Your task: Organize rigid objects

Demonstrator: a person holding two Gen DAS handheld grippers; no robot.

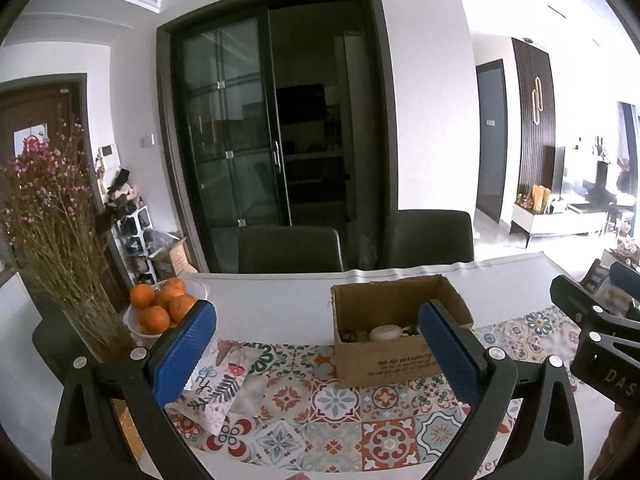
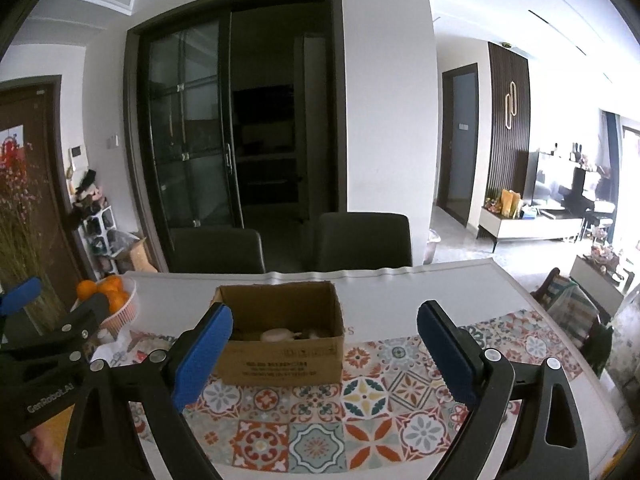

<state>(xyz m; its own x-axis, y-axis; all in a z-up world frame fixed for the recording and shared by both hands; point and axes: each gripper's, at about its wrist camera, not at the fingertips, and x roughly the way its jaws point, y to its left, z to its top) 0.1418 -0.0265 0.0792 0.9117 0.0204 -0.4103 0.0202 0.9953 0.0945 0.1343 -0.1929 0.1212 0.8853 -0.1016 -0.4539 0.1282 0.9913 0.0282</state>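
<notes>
Dining room, white table (image 2: 460, 276) covered at the near edge by a patterned tile-print cloth (image 2: 320, 440); two dark chairs and a dark glass sliding door beyond the far edge.

Nearest: left gripper (image 1: 316, 344) and right gripper (image 2: 324, 344), both with blue pads spread wide apart, nothing between them, both hovering above the cloth. Each shows at the side of the other's view, so they sit close together.

Next out: a folded printed cloth (image 1: 224, 384) lying on the tile-print cloth toward the left edge. Mid-table, an open cardboard box (image 2: 280, 360) with a pale rounded object (image 2: 276, 335) and other small items inside, too small to name.

Toward the far left corner: a white bowl of oranges (image 1: 160, 304) and a glass vase (image 1: 92, 328) of dried flowers, just beside each other.

Risks, as judgement:
- The box looks light, so a finger catching its rim could push or tip it.
- A wide left swing could clip the vase or bowl.
- The grippers could collide if both go for the box.
- The rounded object may slip from the pads.
- The cloth may bunch if it is dragged.
</notes>
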